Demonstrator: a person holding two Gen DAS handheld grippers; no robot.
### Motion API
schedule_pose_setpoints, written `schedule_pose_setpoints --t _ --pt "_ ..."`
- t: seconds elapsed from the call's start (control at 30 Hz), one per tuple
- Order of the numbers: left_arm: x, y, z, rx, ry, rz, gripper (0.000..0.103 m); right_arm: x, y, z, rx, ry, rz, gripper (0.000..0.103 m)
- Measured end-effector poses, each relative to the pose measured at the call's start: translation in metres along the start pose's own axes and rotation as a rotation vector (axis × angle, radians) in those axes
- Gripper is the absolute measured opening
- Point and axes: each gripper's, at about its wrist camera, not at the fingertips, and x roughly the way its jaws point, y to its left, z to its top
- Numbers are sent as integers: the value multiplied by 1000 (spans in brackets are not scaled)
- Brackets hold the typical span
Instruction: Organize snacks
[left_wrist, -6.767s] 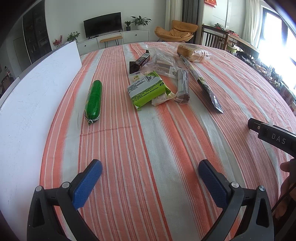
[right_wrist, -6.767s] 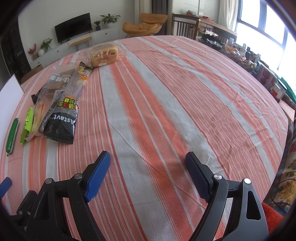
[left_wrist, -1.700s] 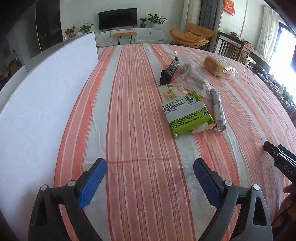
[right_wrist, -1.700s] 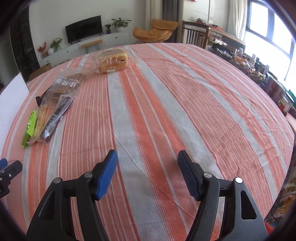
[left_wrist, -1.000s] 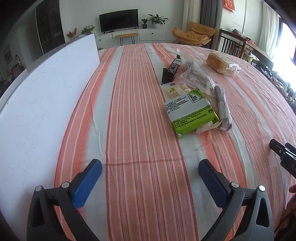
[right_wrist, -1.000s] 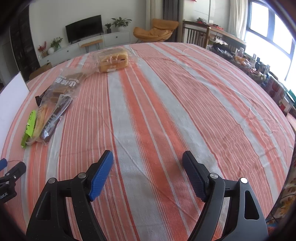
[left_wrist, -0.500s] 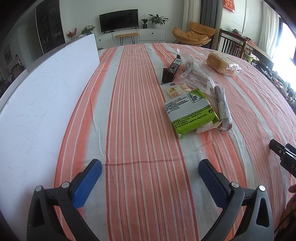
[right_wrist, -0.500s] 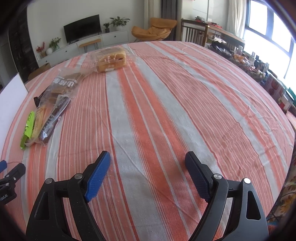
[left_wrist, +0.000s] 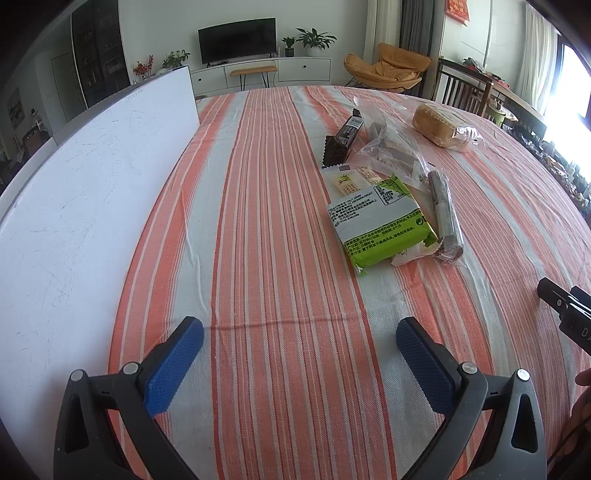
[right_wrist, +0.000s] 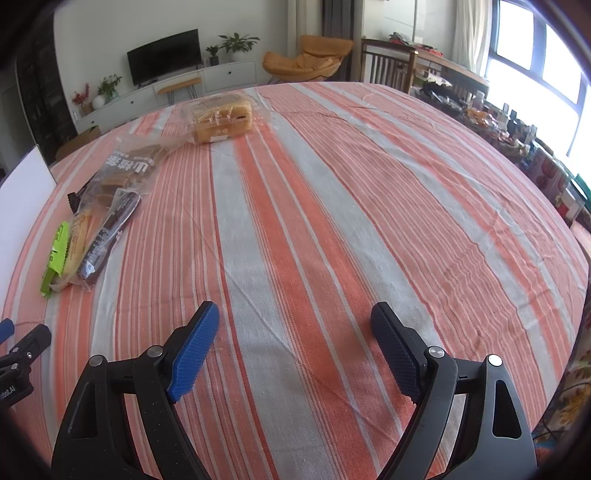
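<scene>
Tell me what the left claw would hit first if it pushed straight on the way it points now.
Most likely the bare striped tablecloth. The left claw stands open and empty, angled down at the cloth, with nothing between its fingers. The green snack packet lies farther on and off to the right, though depth is hard to judge.

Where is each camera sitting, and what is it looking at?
Left wrist view: sits on the left claw, looking down the striped table at the green packet and white board; a bit of hand shows at the right edge.
Right wrist view: sits on the open right claw, facing mostly bare cloth.
Both show the bread bag and TV.
</scene>
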Motion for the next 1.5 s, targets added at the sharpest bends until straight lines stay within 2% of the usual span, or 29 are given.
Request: schedule_pose_setpoints --t 0.07,0.2,0.3,0.33,0.4,1.5 --pt "0 0 0 -1 0 -1 103 4 0 7 0 26 5 88" --pt "0 0 0 0 0 0 103 28 2 42 4 105 -5 87" --pt "0 1 0 0 0 -1 103 49 -2 60 22 56 -13 95" --pt "1 -1 1 -1 0 -1 103 52 -3 61 19 28 -10 98" --pt "1 -1 1 0 1 0 103 53 -4 63 22 29 -6 99" --pt "1 0 1 0 1 0 103 53 -4 62 21 28 -7 99"
